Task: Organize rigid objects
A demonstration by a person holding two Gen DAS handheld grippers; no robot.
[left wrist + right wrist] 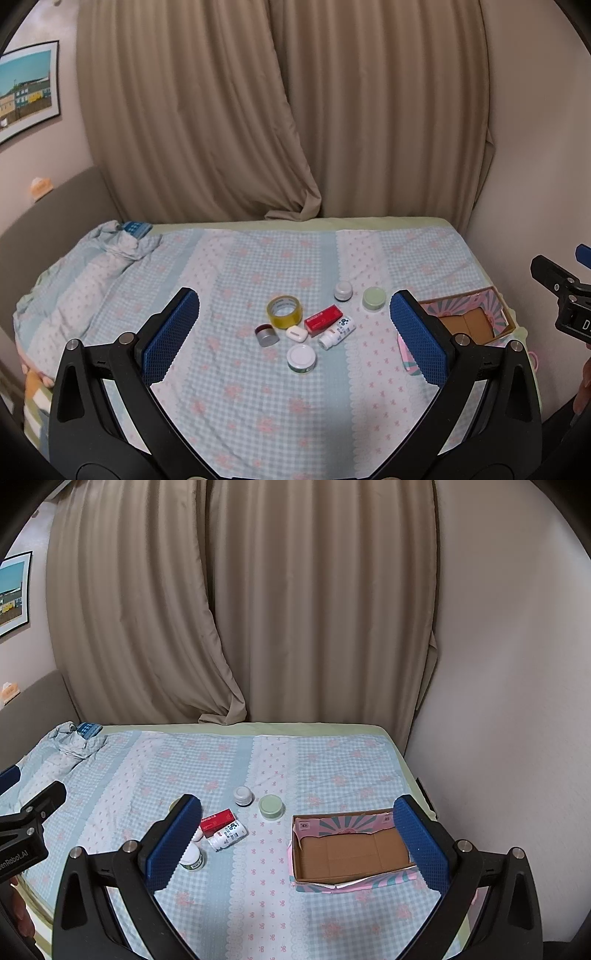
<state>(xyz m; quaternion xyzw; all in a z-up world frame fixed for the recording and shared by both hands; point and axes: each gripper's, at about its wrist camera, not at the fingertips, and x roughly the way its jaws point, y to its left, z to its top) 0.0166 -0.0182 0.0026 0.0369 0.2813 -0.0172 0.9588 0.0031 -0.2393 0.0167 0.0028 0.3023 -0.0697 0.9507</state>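
Nearest in the left wrist view lies a round white-lidded tin with a green band, flat on the bed. Just beyond it sit a small silver jar with a dark red top, a white oval earbud case and a white plastic bottle lying on its side. The bottle touches a red rectangular carton, and a roll of clear yellowish tape stands just behind the earbud case. Farther back, a small white jar with a grey base and a pale green round jar stand side by side, apart from the cluster.

To the right of all these, an open cardboard box with pink and teal striped flaps rests on the bed, its brown inside bare.

The left gripper hangs above the cluster with its blue-padded jaws spread wide, holding nothing. The right gripper also hangs with jaws spread wide and free of contact; its left finger hides part of the cluster and its right finger covers the box's right end.

The bed wears a light blue checked sheet with pink flowers, rumpled at the far left. Beige curtains hang behind it, with a framed picture on the left wall.
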